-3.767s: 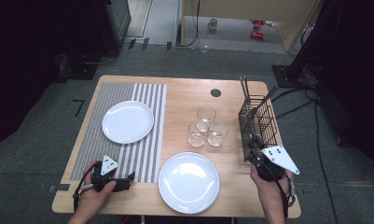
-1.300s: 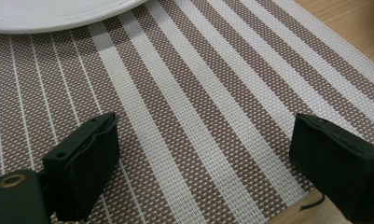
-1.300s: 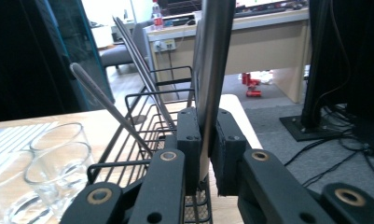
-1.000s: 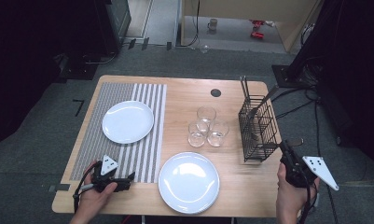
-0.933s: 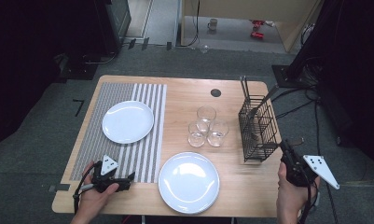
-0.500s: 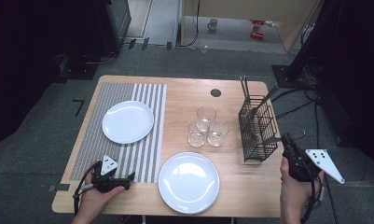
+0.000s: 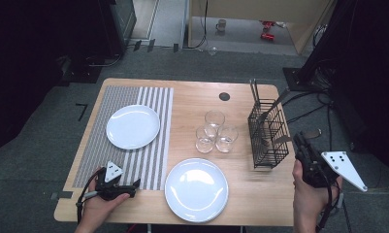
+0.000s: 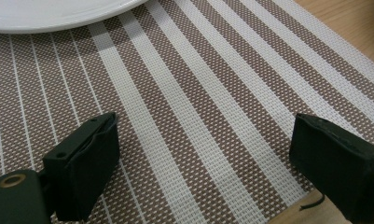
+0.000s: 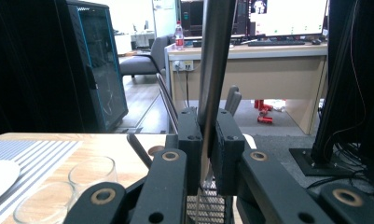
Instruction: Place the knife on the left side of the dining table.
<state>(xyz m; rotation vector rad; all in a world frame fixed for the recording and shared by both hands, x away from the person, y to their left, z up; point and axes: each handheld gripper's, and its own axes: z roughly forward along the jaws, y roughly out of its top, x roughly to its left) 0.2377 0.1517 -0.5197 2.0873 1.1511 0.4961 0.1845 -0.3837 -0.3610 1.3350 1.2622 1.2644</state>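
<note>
Cutlery extraction underway: right gripper (image 9: 207, 140) fingers clamped on a grey metal utensil handle (image 9: 216, 60) above the black wire caddy (image 7: 267, 133). Left gripper (image 8: 203, 163) wide open, empty, on striped placemat (image 8: 212, 93). Placement beside white plates (image 7: 196, 189) remains.

Grey carpet floor (image 7: 46, 126) surrounds the wooden table (image 7: 260, 194); a desk (image 9: 250, 60) with monitors (image 9: 287, 14) stands beyond.

1. You have a white plate (image 7: 133, 126) lying on the striped placemat (image 7: 153, 160).
2. A second plate (image 7: 196, 189) sits on bare wood at your near edge.
3. Three empty glasses (image 7: 215, 132) cluster mid-table.
4. A round dark grommet (image 7: 224, 96) marks the far side.
</note>
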